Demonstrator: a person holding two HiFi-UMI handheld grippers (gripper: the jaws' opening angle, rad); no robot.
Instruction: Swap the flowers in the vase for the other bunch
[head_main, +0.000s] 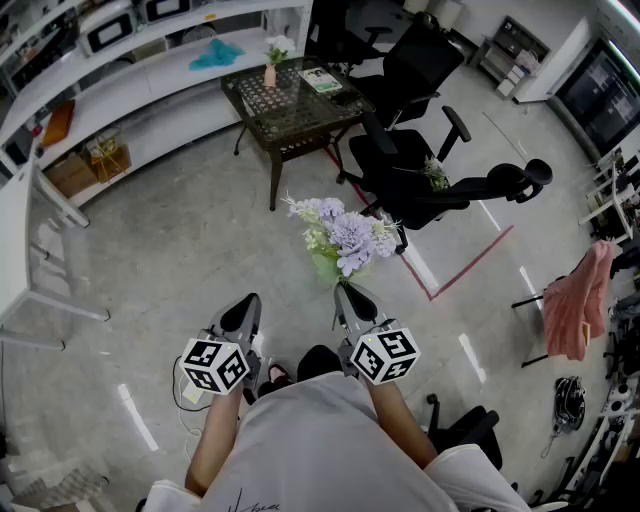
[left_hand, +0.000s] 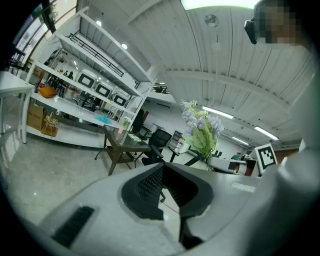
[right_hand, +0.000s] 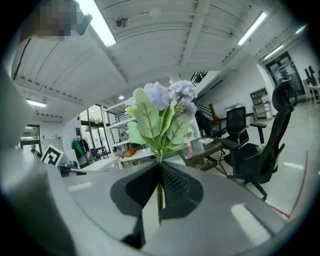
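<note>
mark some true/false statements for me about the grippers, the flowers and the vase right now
1. The right gripper is shut on the stem of the purple flower bunch. True.
2. The left gripper holds the vase. False: its jaws are shut with nothing between them, and the vase stands on the dark table ahead.
3. The vase is empty. False: a small bunch of pale flowers still sits in it.
4. Black office chairs stand next to the dark table. True.
</note>
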